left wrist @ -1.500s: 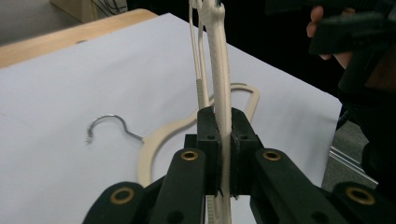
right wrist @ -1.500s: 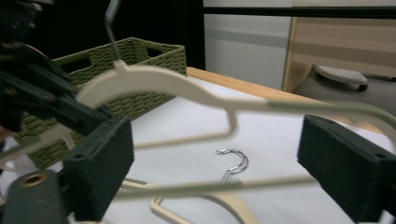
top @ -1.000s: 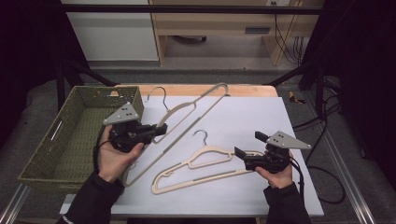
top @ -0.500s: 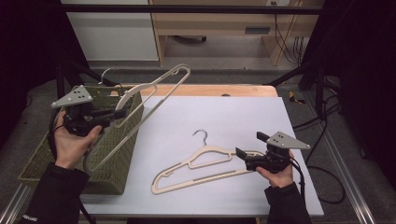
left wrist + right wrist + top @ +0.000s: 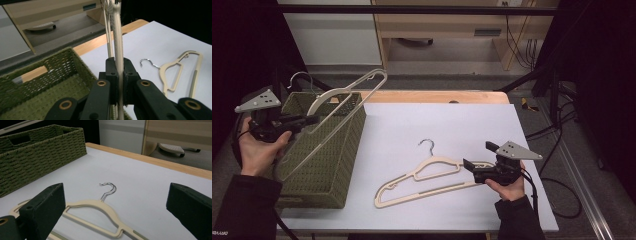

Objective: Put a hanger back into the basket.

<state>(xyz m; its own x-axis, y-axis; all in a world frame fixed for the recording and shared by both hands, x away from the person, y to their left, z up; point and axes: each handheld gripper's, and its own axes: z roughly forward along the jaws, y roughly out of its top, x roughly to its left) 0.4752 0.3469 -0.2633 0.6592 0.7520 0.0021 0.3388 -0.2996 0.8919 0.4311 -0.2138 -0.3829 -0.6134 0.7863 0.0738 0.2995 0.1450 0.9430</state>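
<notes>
My left gripper (image 5: 313, 120) (image 5: 119, 67) is shut on the thin bar of a cream hanger (image 5: 343, 92) (image 5: 119, 37). It holds that hanger tilted in the air above the green woven basket (image 5: 332, 165) (image 5: 50, 72) at the table's left. A second cream hanger (image 5: 434, 161) (image 5: 92, 203) (image 5: 192, 53) with a metal hook lies flat on the white table top. My right gripper (image 5: 475, 155) (image 5: 116, 192) stands open low over that hanger's right end, with the hanger lying ahead between its jaws, untouched.
The white table top (image 5: 452, 120) has a wooden strip (image 5: 437, 96) along its far edge. Cables (image 5: 557, 130) hang off the right side. Beyond the table are a wooden bench (image 5: 437, 30) and a white cabinet (image 5: 332, 35).
My left gripper has carried its hanger leftward and slightly up, from over the table to above the basket. The right gripper and the lying hanger have stayed put.
</notes>
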